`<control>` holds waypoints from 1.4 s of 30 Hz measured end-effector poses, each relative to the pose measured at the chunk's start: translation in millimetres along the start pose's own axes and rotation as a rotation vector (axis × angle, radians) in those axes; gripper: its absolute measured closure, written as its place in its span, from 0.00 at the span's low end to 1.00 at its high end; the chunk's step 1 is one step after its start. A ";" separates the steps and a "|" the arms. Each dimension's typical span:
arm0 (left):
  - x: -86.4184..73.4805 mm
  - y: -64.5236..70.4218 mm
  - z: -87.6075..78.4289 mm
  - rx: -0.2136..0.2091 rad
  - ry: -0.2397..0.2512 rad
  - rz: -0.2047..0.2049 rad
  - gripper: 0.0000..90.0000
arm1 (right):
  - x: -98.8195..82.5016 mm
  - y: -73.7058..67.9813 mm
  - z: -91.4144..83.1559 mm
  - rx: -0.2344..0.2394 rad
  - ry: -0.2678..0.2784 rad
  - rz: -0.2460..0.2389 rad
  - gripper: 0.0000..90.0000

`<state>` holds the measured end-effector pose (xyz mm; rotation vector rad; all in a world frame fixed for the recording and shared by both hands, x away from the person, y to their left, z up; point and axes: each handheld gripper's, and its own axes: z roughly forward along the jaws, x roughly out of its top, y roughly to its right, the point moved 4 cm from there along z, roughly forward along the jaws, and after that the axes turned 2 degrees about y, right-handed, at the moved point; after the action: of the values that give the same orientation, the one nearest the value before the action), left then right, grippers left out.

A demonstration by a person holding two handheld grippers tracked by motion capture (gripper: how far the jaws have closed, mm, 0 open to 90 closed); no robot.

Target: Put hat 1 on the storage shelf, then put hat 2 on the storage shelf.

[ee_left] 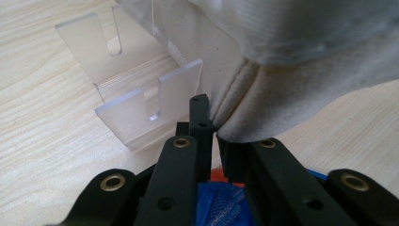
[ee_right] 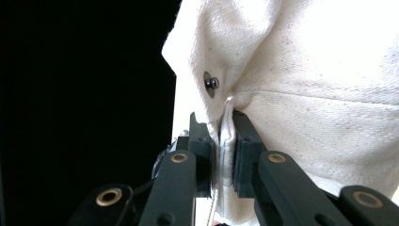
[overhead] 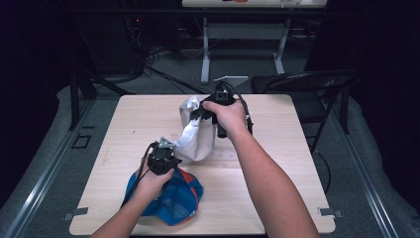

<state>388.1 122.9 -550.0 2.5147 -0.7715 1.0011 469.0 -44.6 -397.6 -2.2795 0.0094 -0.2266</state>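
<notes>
A white cloth cap (overhead: 197, 133) is held up over the wooden table (overhead: 277, 148) between both grippers. My left gripper (overhead: 167, 148) is shut on the cap's near edge; in the left gripper view the jaws (ee_left: 214, 128) pinch a stitched rim of the white cap (ee_left: 301, 89). My right gripper (overhead: 204, 113) is shut on the cap's far side; in the right gripper view its jaws (ee_right: 225, 129) clamp a fold of the white cap (ee_right: 320, 117) just below a metal snap (ee_right: 211, 84). A blue and orange mesh cap (overhead: 171, 198) lies under my left hand.
A clear acrylic stand (ee_left: 136, 89) with slots sits on the table just beyond the left gripper. A black folding chair (overhead: 307, 89) stands off the table's far right corner. Another table's legs (overhead: 205, 54) and cables are on the floor behind.
</notes>
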 end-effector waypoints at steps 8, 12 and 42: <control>0.6 1.7 -2.1 0.003 0.005 0.033 0.93 | -0.3 3.0 -1.4 -0.004 0.001 -0.010 0.90; 3.1 2.1 -7.0 -0.025 0.042 0.017 0.83 | 1.0 4.4 -4.1 0.004 0.020 -0.012 0.84; -22.0 -27.4 -53.0 0.009 0.022 -0.031 0.64 | -43.8 21.9 -68.1 -0.078 0.106 -0.150 0.72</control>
<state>362.8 178.1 -531.0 2.5116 -0.7212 1.0221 416.1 -106.3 -377.3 -2.3453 -0.1000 -0.4329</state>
